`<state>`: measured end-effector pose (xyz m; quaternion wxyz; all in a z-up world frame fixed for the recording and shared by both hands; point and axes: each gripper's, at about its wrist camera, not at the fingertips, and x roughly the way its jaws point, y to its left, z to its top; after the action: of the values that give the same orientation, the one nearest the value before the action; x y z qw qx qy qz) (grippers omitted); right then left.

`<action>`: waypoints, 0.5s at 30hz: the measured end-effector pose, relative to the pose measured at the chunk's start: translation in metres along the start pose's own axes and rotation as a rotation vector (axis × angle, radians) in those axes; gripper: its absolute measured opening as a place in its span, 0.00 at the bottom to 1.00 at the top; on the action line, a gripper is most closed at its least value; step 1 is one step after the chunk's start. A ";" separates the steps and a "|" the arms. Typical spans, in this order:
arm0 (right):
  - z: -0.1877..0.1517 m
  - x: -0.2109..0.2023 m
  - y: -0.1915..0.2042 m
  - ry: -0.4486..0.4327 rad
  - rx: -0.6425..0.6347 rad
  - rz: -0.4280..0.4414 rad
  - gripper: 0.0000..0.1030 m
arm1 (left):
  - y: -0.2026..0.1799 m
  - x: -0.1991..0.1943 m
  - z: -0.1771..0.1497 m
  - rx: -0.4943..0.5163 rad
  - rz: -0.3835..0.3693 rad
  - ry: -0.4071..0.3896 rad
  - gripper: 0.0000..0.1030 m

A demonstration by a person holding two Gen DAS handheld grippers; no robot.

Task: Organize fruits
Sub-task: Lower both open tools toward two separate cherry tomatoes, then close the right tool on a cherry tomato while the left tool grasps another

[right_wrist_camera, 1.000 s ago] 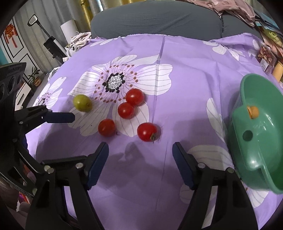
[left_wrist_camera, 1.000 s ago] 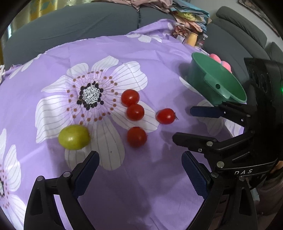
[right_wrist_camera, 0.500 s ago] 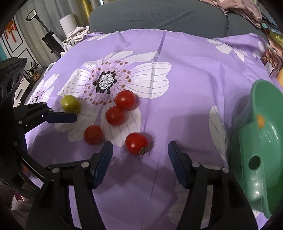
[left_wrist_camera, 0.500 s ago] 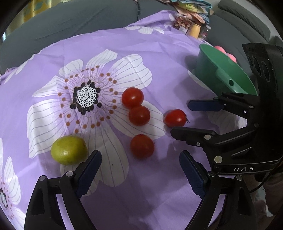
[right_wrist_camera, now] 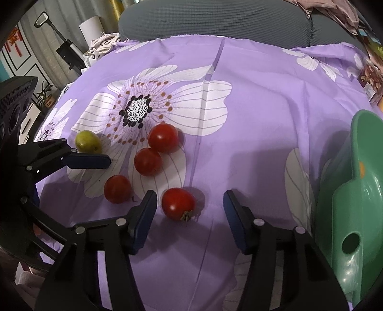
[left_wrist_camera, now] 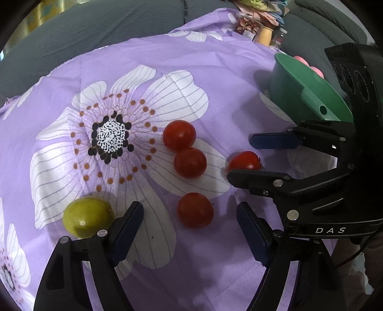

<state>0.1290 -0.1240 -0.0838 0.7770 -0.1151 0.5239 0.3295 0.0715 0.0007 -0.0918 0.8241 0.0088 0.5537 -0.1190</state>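
Observation:
Several red tomatoes lie on the purple flowered cloth (left_wrist_camera: 215,79). My left gripper (left_wrist_camera: 190,221) is open, its jaws either side of the nearest tomato (left_wrist_camera: 195,210). A green fruit (left_wrist_camera: 87,217) lies just left of its left finger. My right gripper (right_wrist_camera: 190,210) is open around a tomato with a stem (right_wrist_camera: 178,203); the same tomato (left_wrist_camera: 244,161) shows in the left wrist view between the right gripper's fingers (left_wrist_camera: 275,141). Three other tomatoes (right_wrist_camera: 163,138) (right_wrist_camera: 147,161) (right_wrist_camera: 117,188) and the green fruit (right_wrist_camera: 87,141) lie to the left. A green bowl (right_wrist_camera: 359,203) stands at the right.
A grey sofa back (right_wrist_camera: 215,21) runs behind the cloth. Pink fruits (left_wrist_camera: 308,65) sit in the green bowl (left_wrist_camera: 308,93), and an orange piece (right_wrist_camera: 362,167) shows inside it. Packets and clutter (left_wrist_camera: 253,26) lie at the far right. The left gripper (right_wrist_camera: 71,160) reaches in from the left.
Both grippers have moved forward and lower toward the fruit. The left one now straddles the nearest tomato; the right one now straddles the stemmed tomato. Both stay open.

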 end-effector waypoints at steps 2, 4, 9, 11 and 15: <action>0.000 0.000 0.000 0.000 -0.003 0.002 0.54 | -0.001 0.001 0.002 0.006 0.005 -0.001 0.74; 0.000 0.000 0.000 -0.002 -0.005 0.003 0.53 | -0.002 0.001 0.002 0.011 0.005 -0.003 0.70; 0.002 0.001 -0.005 -0.011 0.001 0.010 0.43 | 0.003 0.001 0.005 -0.006 -0.013 -0.008 0.63; 0.002 0.001 -0.006 -0.012 0.002 0.007 0.40 | 0.004 0.001 0.005 -0.011 -0.012 -0.012 0.60; 0.002 0.001 -0.005 -0.015 0.001 0.006 0.35 | 0.006 0.000 0.005 -0.015 -0.001 -0.019 0.52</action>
<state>0.1335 -0.1262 -0.0850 0.7799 -0.1107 0.5186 0.3326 0.0774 0.0054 -0.0909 0.8294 0.0013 0.5467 -0.1153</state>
